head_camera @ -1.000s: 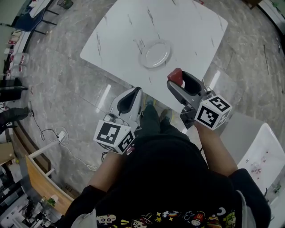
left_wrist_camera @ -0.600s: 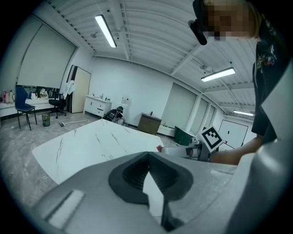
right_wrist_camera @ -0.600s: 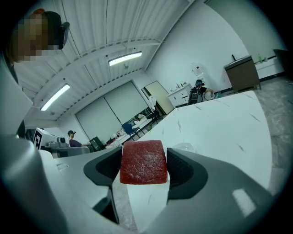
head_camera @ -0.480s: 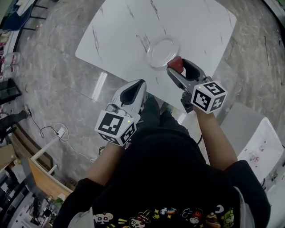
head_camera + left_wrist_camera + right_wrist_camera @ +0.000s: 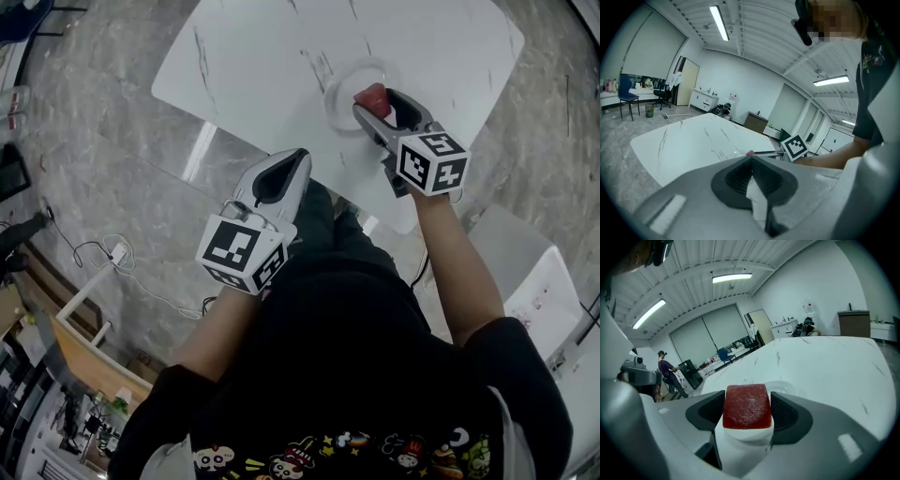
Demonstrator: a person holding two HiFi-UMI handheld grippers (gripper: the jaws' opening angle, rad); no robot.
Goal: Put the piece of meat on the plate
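Overhead, by the head view, we find the right claw (image 5: 378, 103) clamped on the piece of meat (image 5: 371, 95), held above the near rim of the plate (image 5: 339, 89) on the surface (image 5: 262, 56). The left claw (image 5: 281, 174) hangs short of the surface edge, well behind its partner. By the left gripper view, that claw's jaws meet with nothing between them. By the right gripper view, the meat fills the gap between the jaws, and the plate lies just ahead of and below the claw. We judge that releasing now risks the meat striking the rim and sliding onto the surface. Half a second ago this claw stood short of the plate; it has since advanced over it.
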